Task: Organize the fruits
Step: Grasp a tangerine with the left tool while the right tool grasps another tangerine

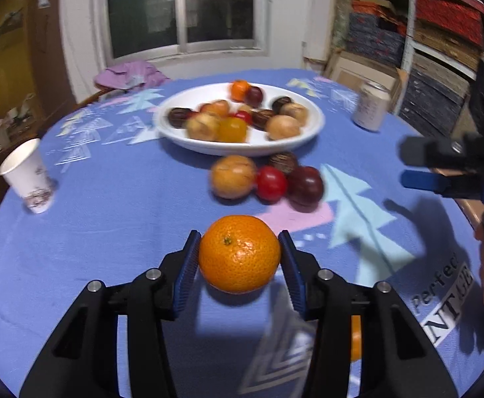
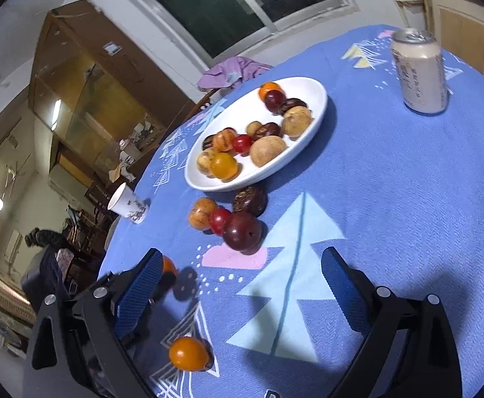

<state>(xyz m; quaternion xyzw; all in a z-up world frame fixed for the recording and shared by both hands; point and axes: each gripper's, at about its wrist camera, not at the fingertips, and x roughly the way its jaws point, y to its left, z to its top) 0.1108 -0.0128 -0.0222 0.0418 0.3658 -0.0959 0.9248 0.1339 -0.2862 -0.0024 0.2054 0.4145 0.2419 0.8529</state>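
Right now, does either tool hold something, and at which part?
The left tool holds the orange by its two sides, stem facing the camera. The right tool is open and holds nothing.

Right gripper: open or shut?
Open. The right gripper has its blue pads spread wide, with only tablecloth between them.

The orange (image 1: 239,253) has bumpy, shiny skin. The tablecloth (image 2: 407,199) is soft woven cloth, not shiny. The plate (image 1: 311,129) is smooth, glossy white. The can (image 2: 419,71) is shiny metal. The cup (image 1: 28,175) is paper. The left gripper (image 1: 238,258) is dull black plastic with ridged blue pads (image 1: 187,275).
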